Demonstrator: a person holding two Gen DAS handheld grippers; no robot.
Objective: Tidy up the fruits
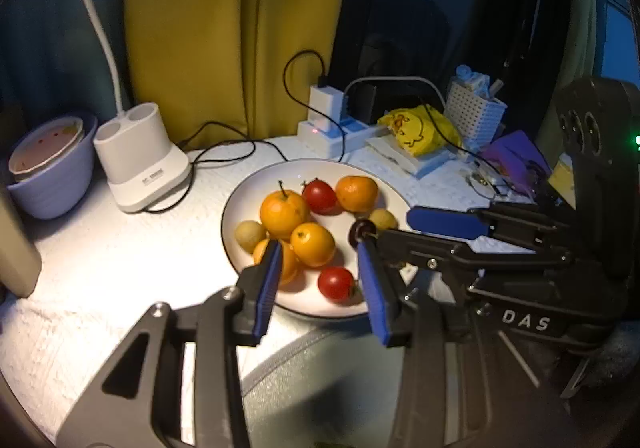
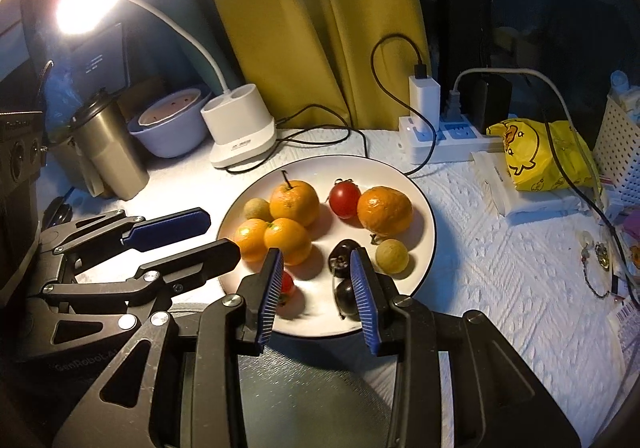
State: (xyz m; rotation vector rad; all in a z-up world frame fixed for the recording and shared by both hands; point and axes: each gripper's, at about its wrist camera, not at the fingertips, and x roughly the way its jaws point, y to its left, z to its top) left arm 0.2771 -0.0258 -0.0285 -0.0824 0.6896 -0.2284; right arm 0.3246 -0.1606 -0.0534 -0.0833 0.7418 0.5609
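A white plate (image 1: 236, 208) (image 2: 424, 208) holds several oranges (image 1: 284, 213) (image 2: 384, 210), red tomatoes (image 1: 336, 283) (image 2: 345, 199), small yellow-green fruits (image 1: 250, 235) (image 2: 392, 256) and dark cherries (image 1: 361, 232) (image 2: 343, 254). My left gripper (image 1: 322, 262) is open and empty over the plate's near edge. My right gripper (image 2: 316, 272) is open and empty over the near rim, between a tomato (image 2: 287, 284) and the cherries. Each gripper also shows in the other's view, the right one (image 1: 448, 224) and the left one (image 2: 168, 232).
A white lamp base (image 1: 140, 160) (image 2: 240, 136) stands behind the plate, with a purple bowl (image 1: 48, 176) (image 2: 168, 132) and a steel tumbler (image 2: 108, 152) left. A power strip (image 2: 440, 136), black cables, a yellow bag (image 1: 420, 130) (image 2: 536, 152) and a white basket (image 1: 476, 114) lie right.
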